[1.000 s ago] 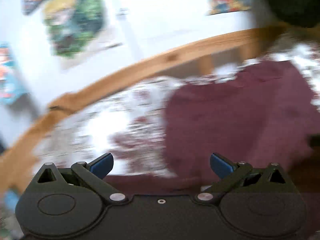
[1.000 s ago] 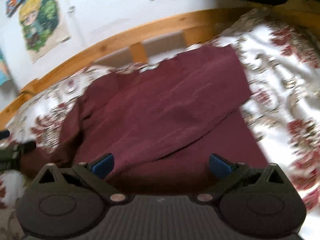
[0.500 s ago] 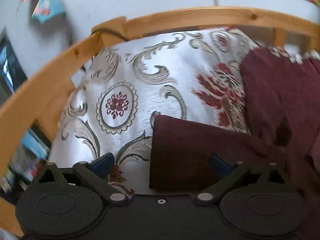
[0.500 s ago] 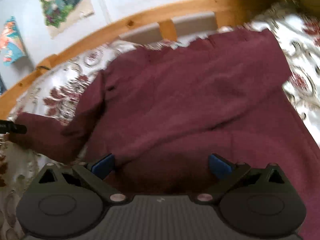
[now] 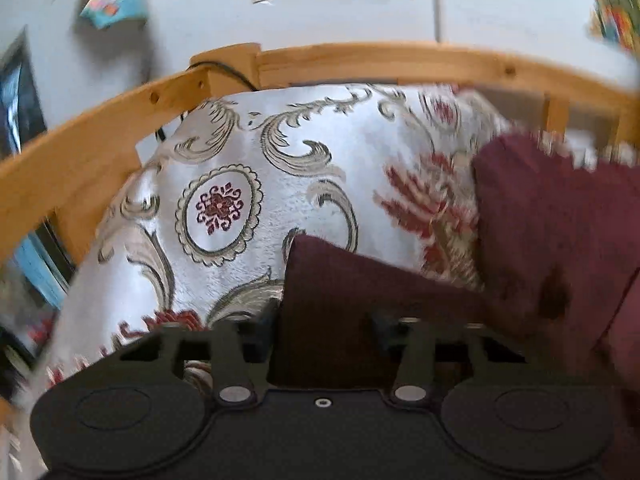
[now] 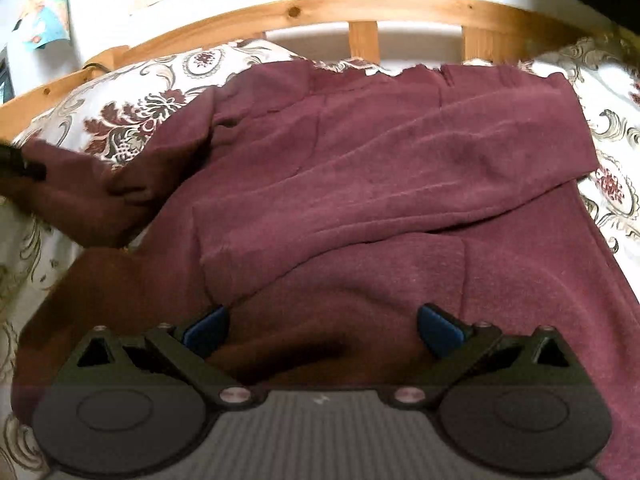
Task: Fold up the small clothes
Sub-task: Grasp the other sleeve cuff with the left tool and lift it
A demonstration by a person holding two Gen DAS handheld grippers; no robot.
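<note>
The left gripper (image 5: 322, 332) has just been closing on the maroon sleeve (image 5: 344, 280) (cuff end) over the patterned bedspread (image 5: 224, 160).

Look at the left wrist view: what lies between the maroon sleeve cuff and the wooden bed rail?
Only bare patterned bedspread fills the stretch between sleeve cuff and wooden bed rail, shown clearly in the left wrist view.

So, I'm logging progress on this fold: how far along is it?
Early. One sleeve already lies folded across the maroon sweater. The left gripper, whose jaws have just been closing, brackets the other sleeve's cuff; the right gripper is open above the body. That sleeve and the body folds remain.
</note>
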